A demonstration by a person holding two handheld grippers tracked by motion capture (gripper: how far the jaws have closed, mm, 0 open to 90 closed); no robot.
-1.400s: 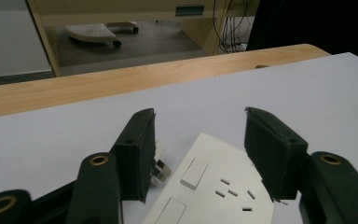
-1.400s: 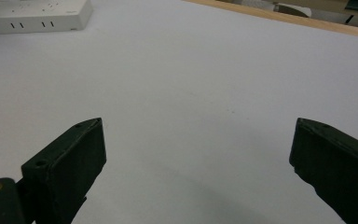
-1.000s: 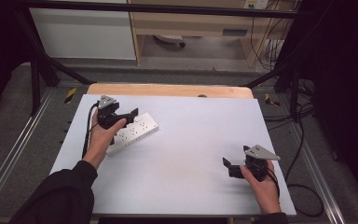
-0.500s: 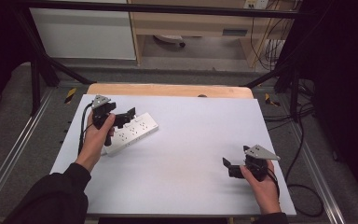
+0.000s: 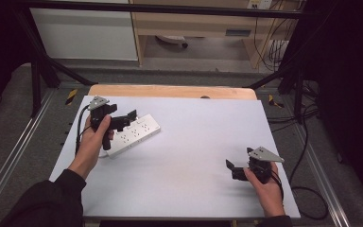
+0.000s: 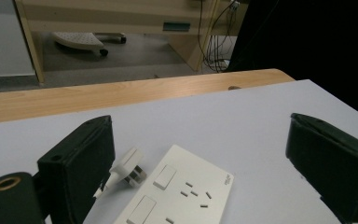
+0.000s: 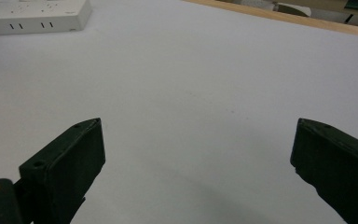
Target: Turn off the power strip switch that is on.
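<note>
— What is happening at the desk [image 5: 194, 156]?
— The left gripper [image 5: 123, 120] is hovering, fingers wide open and holding nothing, over the white power strip [image 6: 182, 193]; its plug [image 6: 126, 171] is lying beside the left finger.
— And room?
— Open desk ahead; the right gripper [image 5: 234, 170] is idling well apart, open, empty.

Lab: framed test table [image 5: 189, 189], trailing cables [image 5: 307, 137].

The near end of the power strip [image 6: 177, 196] is cut off by the bottom edge, and its white plug [image 6: 126, 171] is partly hidden behind the left jaw.
</note>
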